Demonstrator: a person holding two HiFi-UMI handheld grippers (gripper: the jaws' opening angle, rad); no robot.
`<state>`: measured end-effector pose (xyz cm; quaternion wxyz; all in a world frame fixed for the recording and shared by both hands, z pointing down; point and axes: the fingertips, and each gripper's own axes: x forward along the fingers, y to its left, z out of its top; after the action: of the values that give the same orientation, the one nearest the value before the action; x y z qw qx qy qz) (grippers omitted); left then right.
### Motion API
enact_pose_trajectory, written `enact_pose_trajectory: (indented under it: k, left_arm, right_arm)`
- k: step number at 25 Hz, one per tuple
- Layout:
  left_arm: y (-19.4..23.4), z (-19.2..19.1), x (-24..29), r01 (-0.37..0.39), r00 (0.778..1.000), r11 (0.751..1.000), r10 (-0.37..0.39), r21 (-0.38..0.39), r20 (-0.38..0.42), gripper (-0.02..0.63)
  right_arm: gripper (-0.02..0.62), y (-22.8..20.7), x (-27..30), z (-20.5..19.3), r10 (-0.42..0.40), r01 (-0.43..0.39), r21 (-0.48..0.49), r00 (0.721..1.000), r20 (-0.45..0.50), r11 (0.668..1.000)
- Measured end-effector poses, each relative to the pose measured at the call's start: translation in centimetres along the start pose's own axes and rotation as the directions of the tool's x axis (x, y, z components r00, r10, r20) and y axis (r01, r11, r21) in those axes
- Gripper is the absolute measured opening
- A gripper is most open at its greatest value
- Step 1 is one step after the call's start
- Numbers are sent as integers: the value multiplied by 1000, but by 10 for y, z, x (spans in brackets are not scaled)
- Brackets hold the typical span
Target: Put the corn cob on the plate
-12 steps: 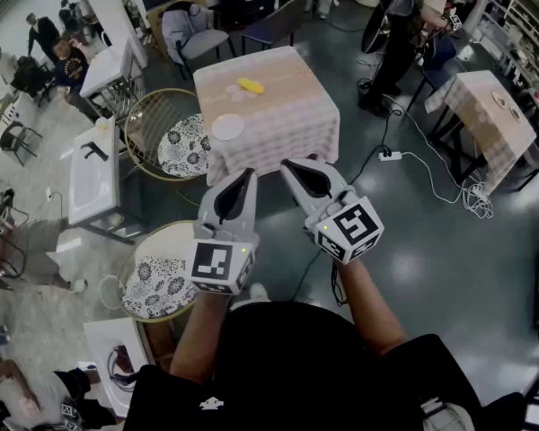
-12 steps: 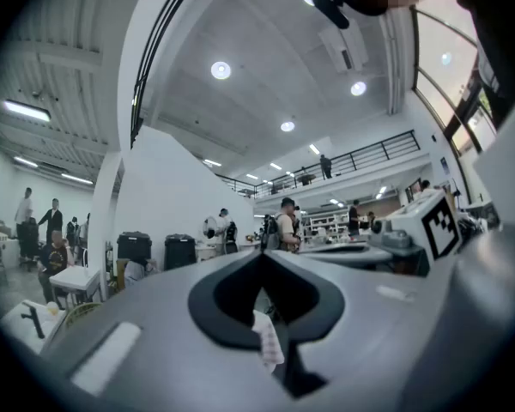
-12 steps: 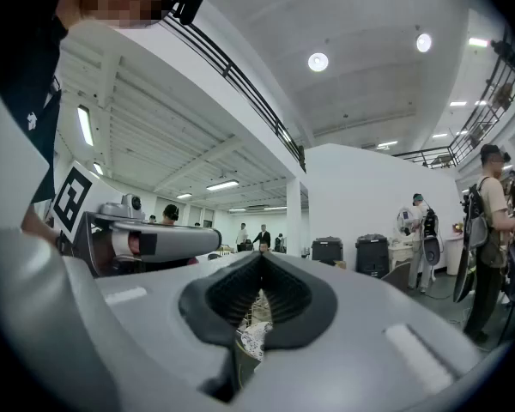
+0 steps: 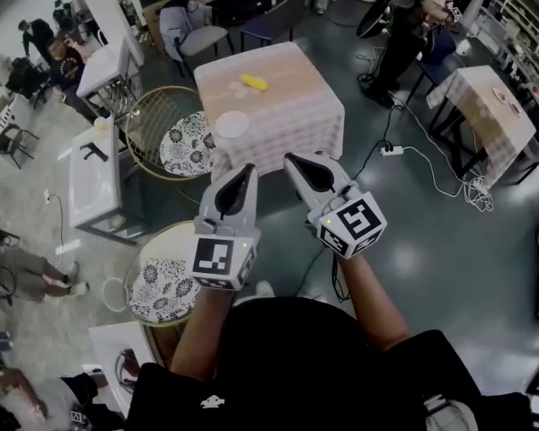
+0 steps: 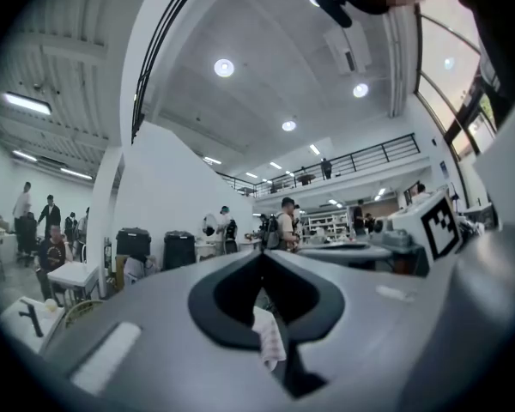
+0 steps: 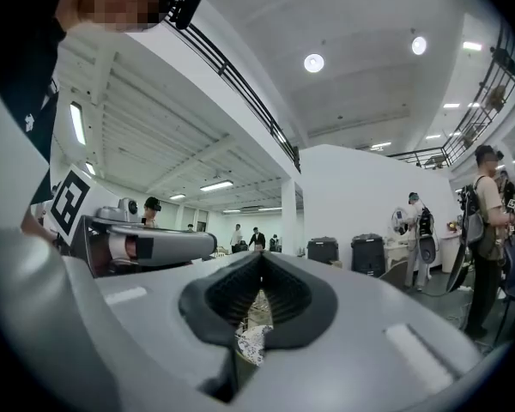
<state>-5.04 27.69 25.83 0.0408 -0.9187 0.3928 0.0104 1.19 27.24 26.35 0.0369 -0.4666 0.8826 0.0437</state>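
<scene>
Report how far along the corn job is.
Done: nothing. The corn cob lies on the table, apart from the bare plate. In hand: nothing; the left gripper and right gripper have jaws together, empty, short of the table. To do: reach the cob, grip it, set it on the plate.

The table (image 4: 292, 124) is fronted by bare floor (image 4: 431, 259). Its left side is hemmed by a round wire chair (image 4: 184, 146); its right side is left open. Bare cloth is left around the plate (image 4: 231, 125).
</scene>
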Motion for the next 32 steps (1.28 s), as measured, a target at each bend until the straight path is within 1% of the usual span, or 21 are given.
enact_pose_trajectory:
  k: [8, 15, 18, 20, 22, 25, 30, 32]
  left_arm:
    - [48, -7, -11, 11, 1000, 999, -10, -47, 13, 9]
    - [73, -18, -18, 18, 1000, 996, -18, -93, 5, 9]
    - [83, -21, -19, 16, 1000, 995, -15, -100, 9, 9]
    - [92, -25, -22, 7, 1000, 994, -6, -111, 7, 9]
    - [97, -29, -22, 5, 1000, 992, -5, -124, -3, 9]
    - [102, -35, -15, 10, 1000, 988, -11, -156, -9, 9]
    - [97, -38, 3, 26, 999, 990, -29, -138, -19, 9]
    - [99, -42, 10, 27, 999, 988, -31, -152, -28, 9]
  right_arm:
    - [2, 11, 34, -6, -50, 49, -40, 998, -29, 998]
    - [2, 24, 51, -15, -65, 61, -56, 995, -78, 997]
    - [2, 24, 61, -12, -71, 67, -69, 995, -68, 995]
    - [2, 26, 68, -12, -64, 61, -62, 997, -50, 996]
    - [2, 29, 74, -12, -38, 35, -59, 999, -36, 998]
    - [2, 28, 82, -14, -18, 16, -69, 999, -34, 997]
    - [2, 15, 91, -18, 21, -22, -32, 999, -45, 999]
    - [2, 8, 97, -22, 22, -24, -30, 999, -49, 999]
